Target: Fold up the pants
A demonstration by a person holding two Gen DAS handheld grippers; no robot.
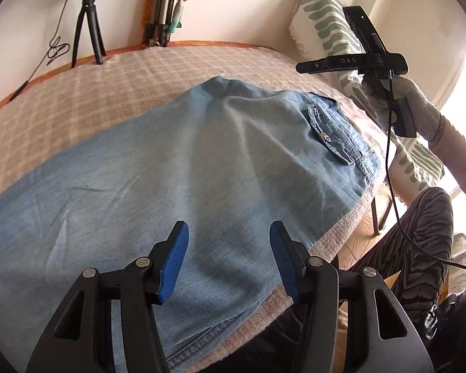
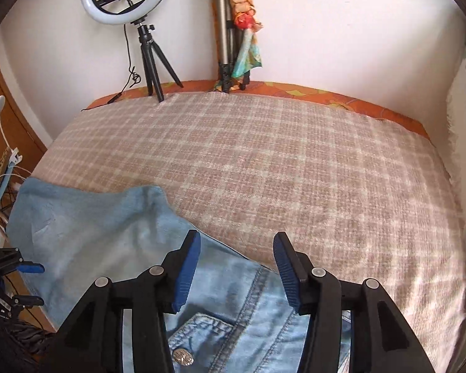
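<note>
Left wrist view: the pants (image 1: 177, 161) lie spread on the bed (image 1: 87, 93), waist and flap pocket (image 1: 334, 136) out at 2 o'clock. They look already doubled leg over leg, so I'd guess we're between folds. The left claw (image 1: 229, 259) hangs released, about half open, nothing between the pads. The right hand (image 1: 400, 105) is raised at 3 o'clock.

Right wrist view: the right claw (image 2: 236, 272) hovers over the waistband, also half open and empty. Next move probably needs it to drop and pinch the waist edge.
</note>
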